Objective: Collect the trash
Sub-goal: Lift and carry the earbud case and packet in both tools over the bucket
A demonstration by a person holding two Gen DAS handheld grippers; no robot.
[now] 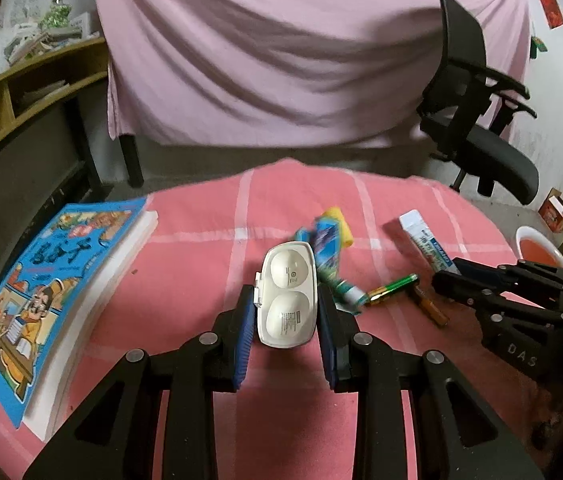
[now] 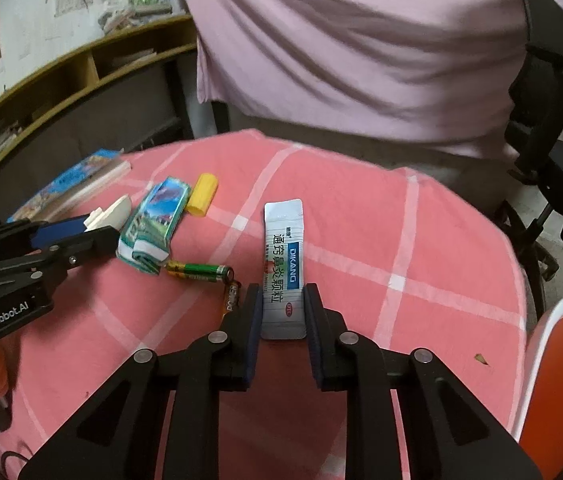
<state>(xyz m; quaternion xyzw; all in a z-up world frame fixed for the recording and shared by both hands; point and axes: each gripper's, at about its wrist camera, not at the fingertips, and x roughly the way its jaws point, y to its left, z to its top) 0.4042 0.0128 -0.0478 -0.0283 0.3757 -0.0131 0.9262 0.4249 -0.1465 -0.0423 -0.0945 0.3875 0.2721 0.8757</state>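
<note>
Between the fingers of my left gripper (image 1: 286,312) sits a white plastic case (image 1: 288,294), its hinged side toward my left pad; both pads press its long sides, so I have it pinched. Just right of those fingers lie a crumpled blue-green wrapper (image 1: 327,254), a yellow cap (image 1: 339,220) beyond it, a green battery (image 1: 393,289) and an orange battery (image 1: 431,309). My right gripper (image 2: 282,312) closes on the near end of a white sachet (image 2: 283,270) with blue lettering, both pads touching its edges. Only the right wrist view shows that sachet held; from the left wrist view it is half hidden behind the right gripper's black linkage. The right view in turn shows only a sliver of the case, poking past my left gripper at the left edge, and whether it is lifted off the cloth I cannot tell. The right view also shows a white-rimmed bin (image 2: 561,364) with an orange inside, just to the right of my right gripper. Everything rests on a pink checked cloth (image 1: 201,264). A thick blue comic book (image 1: 53,280) lies well left of my left gripper. Beyond the table hang a pink sheet (image 1: 281,60), with a black office chair (image 1: 477,120) at right and a wooden shelf (image 1: 21,92) at left.
</note>
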